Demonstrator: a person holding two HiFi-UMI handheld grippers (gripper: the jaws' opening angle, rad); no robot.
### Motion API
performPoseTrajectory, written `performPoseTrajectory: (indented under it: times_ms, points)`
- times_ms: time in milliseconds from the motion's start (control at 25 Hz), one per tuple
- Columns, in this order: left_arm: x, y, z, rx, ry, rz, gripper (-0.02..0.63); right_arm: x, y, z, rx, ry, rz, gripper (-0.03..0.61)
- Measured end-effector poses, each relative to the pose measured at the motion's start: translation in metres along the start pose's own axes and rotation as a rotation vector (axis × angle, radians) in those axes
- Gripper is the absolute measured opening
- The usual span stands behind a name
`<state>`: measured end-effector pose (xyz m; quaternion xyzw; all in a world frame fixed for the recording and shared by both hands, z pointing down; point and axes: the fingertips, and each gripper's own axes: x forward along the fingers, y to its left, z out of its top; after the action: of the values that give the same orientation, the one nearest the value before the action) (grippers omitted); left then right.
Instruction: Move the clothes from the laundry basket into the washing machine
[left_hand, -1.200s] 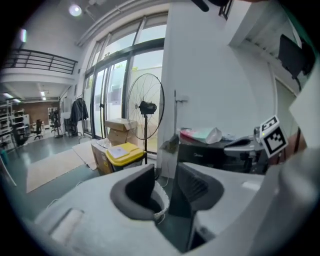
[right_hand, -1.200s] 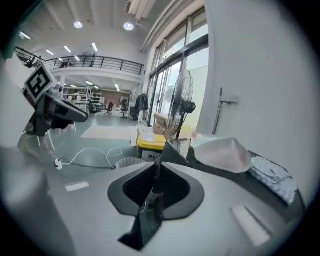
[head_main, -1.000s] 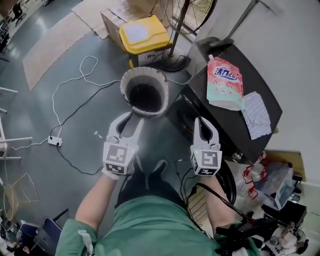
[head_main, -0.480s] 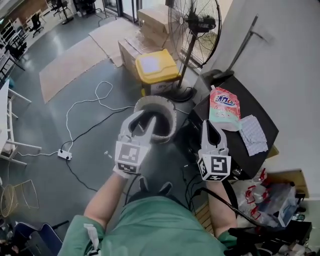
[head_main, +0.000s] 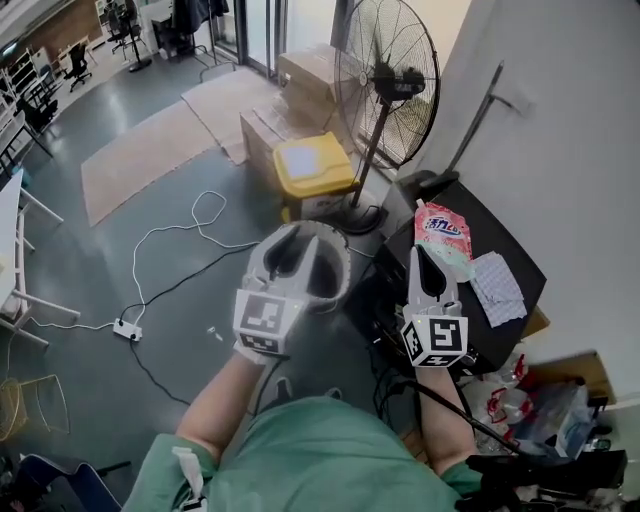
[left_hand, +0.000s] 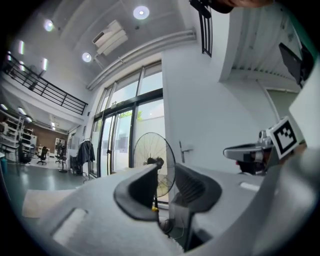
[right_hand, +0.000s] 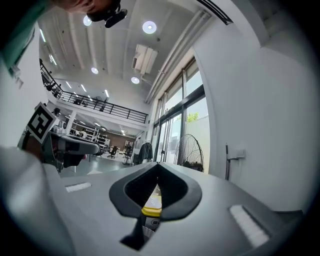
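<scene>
Black slope-topped washing machine (head_main: 490, 235), right of centre in the head view, partly overlapped by the right gripper (head_main: 421, 255). Grey round laundry basket (head_main: 342, 268), frame centre, lay directly beyond the left gripper (head_main: 300, 240), the nearer claw. No clothes showed in what could be seen of its dark interior. Left gripper: jaws apart, just been closing, nothing between them. Right gripper: jaws pressed together, empty.

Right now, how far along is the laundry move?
Done, apparently: the part of the laundry basket that shows looks dark and bare, with no clothes visible. In hand: nothing. The left gripper has just been closing its jaws with nothing between them, and the right gripper is shut and empty. Left: I cannot confirm the load, because the washing machine door is out of view.
</scene>
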<state>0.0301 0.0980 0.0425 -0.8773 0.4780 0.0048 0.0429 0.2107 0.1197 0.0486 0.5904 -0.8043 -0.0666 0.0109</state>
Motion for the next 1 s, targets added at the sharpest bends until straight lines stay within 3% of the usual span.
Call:
performPoseTrajectory:
  times_ms: [280,1000]
  points:
    - [-0.005,0.008,0.007,-0.012,-0.033,-0.004,0.095,0.000,0.010,0.011,-0.019,0.002,0.003,0.000]
    - [0.000,0.044,-0.033,-0.089,0.011,0.002,0.094,0.018,0.019,-0.010,-0.044,0.075,-0.017,0.000]
